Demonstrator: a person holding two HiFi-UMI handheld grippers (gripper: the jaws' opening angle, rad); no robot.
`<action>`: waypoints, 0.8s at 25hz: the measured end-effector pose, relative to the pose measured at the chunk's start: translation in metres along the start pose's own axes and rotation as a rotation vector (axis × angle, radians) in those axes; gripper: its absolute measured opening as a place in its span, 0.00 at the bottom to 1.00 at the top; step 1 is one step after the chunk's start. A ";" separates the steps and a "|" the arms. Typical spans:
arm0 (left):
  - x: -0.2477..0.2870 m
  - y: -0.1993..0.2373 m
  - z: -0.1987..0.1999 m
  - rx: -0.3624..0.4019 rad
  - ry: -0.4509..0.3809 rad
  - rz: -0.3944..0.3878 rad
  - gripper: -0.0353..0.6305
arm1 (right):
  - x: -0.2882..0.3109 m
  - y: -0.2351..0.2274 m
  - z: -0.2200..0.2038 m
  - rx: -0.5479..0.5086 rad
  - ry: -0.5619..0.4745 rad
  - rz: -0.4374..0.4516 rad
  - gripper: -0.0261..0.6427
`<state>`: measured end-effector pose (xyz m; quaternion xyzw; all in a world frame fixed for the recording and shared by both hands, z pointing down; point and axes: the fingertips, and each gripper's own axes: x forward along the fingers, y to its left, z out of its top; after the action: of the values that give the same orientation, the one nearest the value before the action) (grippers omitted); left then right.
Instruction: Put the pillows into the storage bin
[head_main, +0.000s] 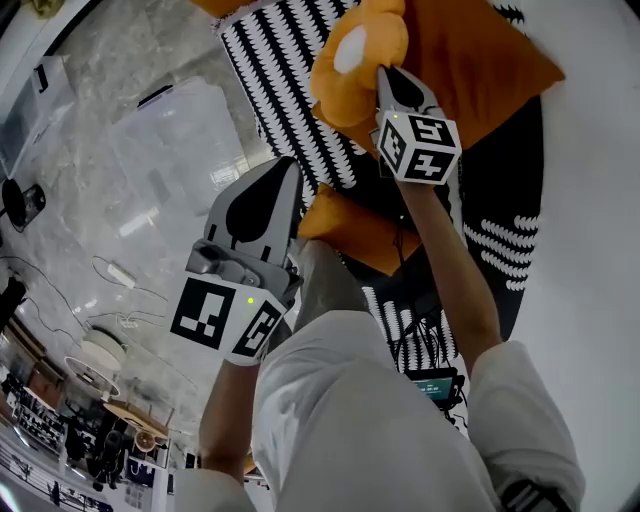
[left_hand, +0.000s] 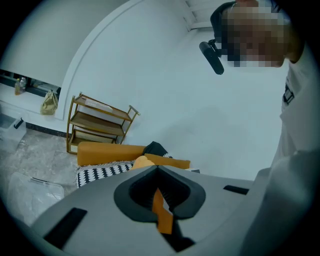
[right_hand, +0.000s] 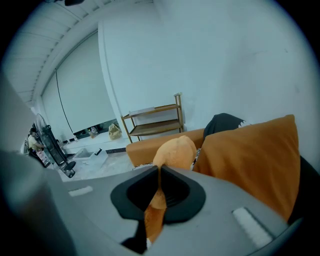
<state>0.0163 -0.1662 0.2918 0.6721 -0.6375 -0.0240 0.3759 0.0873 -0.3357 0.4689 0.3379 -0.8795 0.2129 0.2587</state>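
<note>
In the head view my left gripper (head_main: 284, 176) is shut on the edge of a flat orange pillow (head_main: 362, 236) that hangs by my legs. The left gripper view shows an orange strip of that pillow (left_hand: 162, 214) pinched between the closed jaws (left_hand: 157, 172). Higher up, my right gripper (head_main: 386, 74) is shut on a plush orange pillow with a white patch (head_main: 352, 62). In the right gripper view its fabric (right_hand: 155, 209) is caught in the closed jaws (right_hand: 159, 171). A clear storage bin (head_main: 176, 140) stands on the marble floor to the left.
A large orange cushion (head_main: 490, 55) lies on a black-and-white patterned cover (head_main: 272, 88) behind the plush pillow. A wooden shelf (left_hand: 98, 125) stands by the white wall, and a fan (right_hand: 52, 144) is near the window. Cables (head_main: 122, 290) trail across the floor at left.
</note>
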 end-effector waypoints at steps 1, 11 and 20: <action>-0.006 0.000 0.000 -0.002 -0.003 0.001 0.06 | -0.006 0.006 0.002 -0.001 -0.004 0.008 0.08; -0.064 0.017 -0.013 -0.024 -0.036 0.019 0.06 | -0.035 0.082 -0.007 -0.055 0.001 0.083 0.08; -0.139 0.035 -0.045 -0.047 -0.055 0.052 0.06 | -0.058 0.165 -0.034 -0.126 0.019 0.172 0.08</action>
<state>-0.0156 -0.0201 0.2809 0.6453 -0.6642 -0.0473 0.3744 0.0185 -0.1765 0.4271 0.2423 -0.9143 0.1821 0.2687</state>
